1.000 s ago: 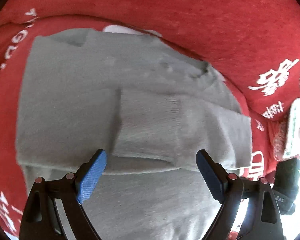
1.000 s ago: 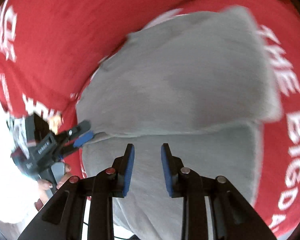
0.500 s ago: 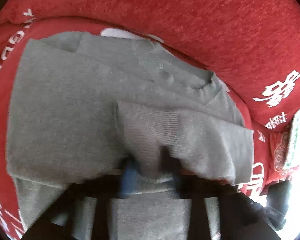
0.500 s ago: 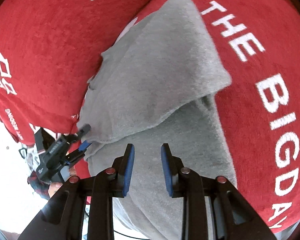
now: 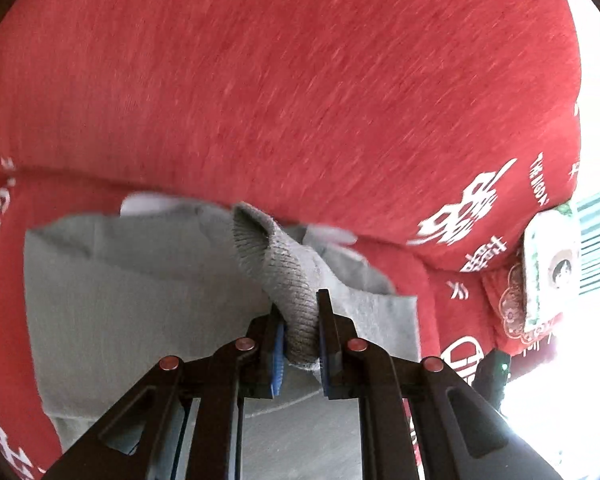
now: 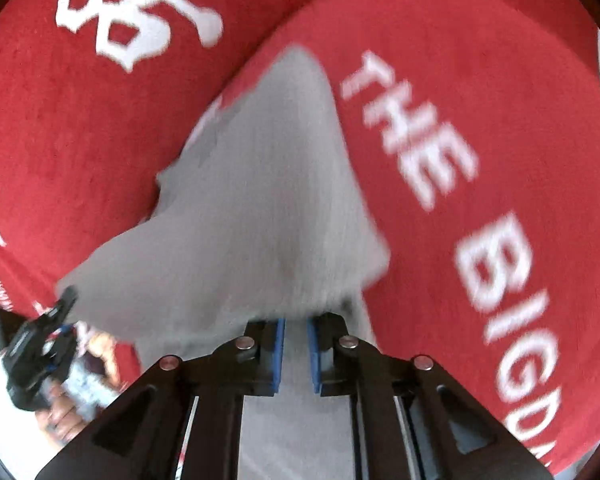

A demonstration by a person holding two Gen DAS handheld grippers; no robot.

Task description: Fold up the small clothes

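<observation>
A small grey knit sweater point(image 5: 140, 300) lies on a red sofa seat. My left gripper point(image 5: 300, 344) is shut on the sweater's ribbed sleeve cuff point(image 5: 288, 280) and holds it lifted above the folded body. In the right wrist view the same sweater point(image 6: 260, 220) fills the middle. My right gripper point(image 6: 296, 344) has its jaws nearly together at the sweater's near edge, with a narrow gap between the blue pads; the blur hides whether cloth is pinched. The left gripper also shows in the right wrist view point(image 6: 48, 344) at the sweater's far left corner.
The red sofa cover point(image 5: 300, 80) with white lettering point(image 6: 420, 140) surrounds the sweater, with the backrest rising behind. A small patterned cushion point(image 5: 552, 268) sits at the right end. A hand point(image 6: 76, 400) holds the left gripper at the seat's edge.
My left gripper went from wide open to shut on the sleeve cuff and lifted it. My right gripper moved in closer to the sweater's near edge.
</observation>
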